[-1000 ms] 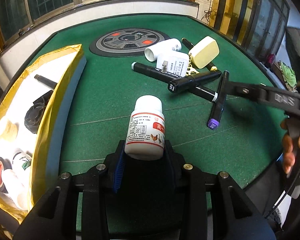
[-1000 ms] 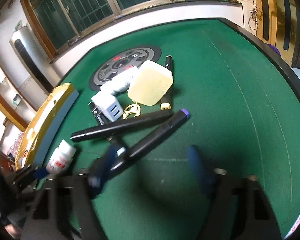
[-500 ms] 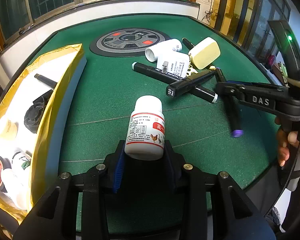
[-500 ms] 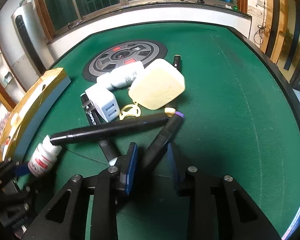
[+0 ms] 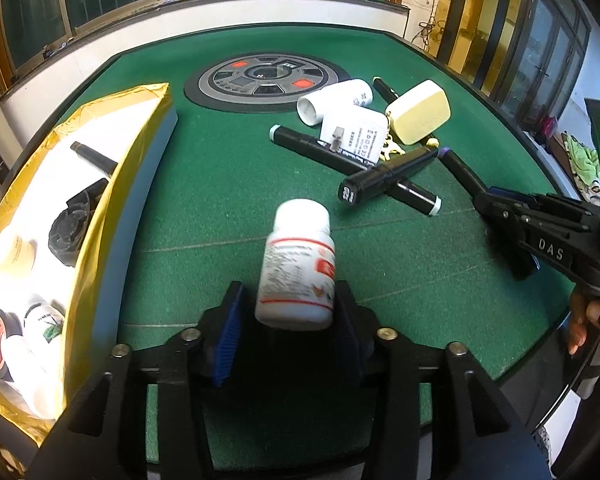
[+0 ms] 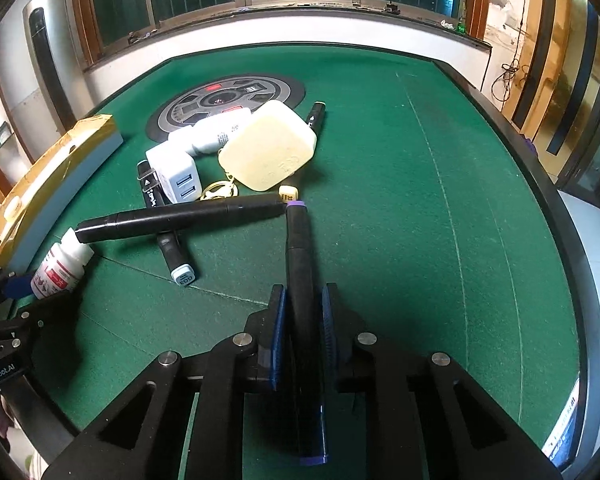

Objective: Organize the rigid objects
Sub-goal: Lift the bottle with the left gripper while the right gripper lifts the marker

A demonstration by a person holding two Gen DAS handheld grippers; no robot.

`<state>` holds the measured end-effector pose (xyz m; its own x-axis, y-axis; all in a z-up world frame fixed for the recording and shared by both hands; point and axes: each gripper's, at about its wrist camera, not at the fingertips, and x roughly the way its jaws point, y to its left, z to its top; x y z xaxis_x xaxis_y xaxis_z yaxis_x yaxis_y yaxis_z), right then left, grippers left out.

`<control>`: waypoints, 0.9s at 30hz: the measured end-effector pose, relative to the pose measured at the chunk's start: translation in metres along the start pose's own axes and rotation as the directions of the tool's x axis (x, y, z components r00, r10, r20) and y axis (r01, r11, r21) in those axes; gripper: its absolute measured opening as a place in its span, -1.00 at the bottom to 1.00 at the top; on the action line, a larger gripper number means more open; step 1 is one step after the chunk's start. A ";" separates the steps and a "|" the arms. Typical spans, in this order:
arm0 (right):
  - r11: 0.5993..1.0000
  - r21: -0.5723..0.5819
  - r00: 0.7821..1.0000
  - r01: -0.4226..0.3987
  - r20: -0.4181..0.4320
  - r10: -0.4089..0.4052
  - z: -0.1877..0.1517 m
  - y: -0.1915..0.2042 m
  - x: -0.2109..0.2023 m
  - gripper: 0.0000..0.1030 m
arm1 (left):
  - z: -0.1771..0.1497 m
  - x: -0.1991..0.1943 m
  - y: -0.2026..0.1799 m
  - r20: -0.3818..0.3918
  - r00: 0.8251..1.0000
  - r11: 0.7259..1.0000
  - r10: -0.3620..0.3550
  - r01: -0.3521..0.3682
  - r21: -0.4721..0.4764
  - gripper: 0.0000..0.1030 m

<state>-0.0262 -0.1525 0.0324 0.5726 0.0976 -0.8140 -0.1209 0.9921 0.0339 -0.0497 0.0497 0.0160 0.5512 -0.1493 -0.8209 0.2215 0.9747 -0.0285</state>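
A green felt table [image 6: 400,200] is seen bearing a gold-rimmed tray [image 5: 100,216] at its left edge. A white pill bottle [image 5: 298,264] stands between the opening jaws of the left gripper [image 5: 288,328], a gap showing beside the left pad. A purple-capped black marker [image 6: 300,264] is clamped by the right gripper [image 6: 302,320], lying along its fingers.

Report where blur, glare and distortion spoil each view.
Left wrist view: the white pill bottle is motion-blurred and its label unreadable, the gold-lined box is blown out by glare. Right wrist view: sharp, though the fisheye bends the green table edge and darkens the corners.
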 end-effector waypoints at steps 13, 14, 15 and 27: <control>1.000 -0.004 1.000 -0.002 0.005 0.002 -0.001 0.000 0.000 -0.73 | 0.013 0.013 -0.002 0.012 1.000 1.000 -0.013 0.013 -0.005 -0.35; 1.000 -0.001 1.000 -0.005 0.005 0.005 -0.001 0.000 0.000 -0.73 | 0.013 0.012 -0.002 0.014 1.000 1.000 -0.010 0.010 -0.001 -0.35; 1.000 0.004 1.000 -0.010 0.006 0.010 -0.001 -0.001 -0.001 -0.73 | 0.012 0.012 -0.002 0.014 1.000 1.000 -0.011 0.011 0.000 -0.35; 0.995 0.034 0.995 -0.090 0.046 0.089 -0.002 0.000 -0.017 -0.74 | 0.013 -0.004 0.009 0.049 0.997 0.996 -0.056 0.059 -0.068 -0.35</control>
<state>-0.0373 -0.1542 0.0451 0.5966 0.1889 -0.7800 -0.1446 0.9813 0.1270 -0.0393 0.0569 0.0267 0.5769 -0.2118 -0.7888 0.1989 0.9732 -0.1158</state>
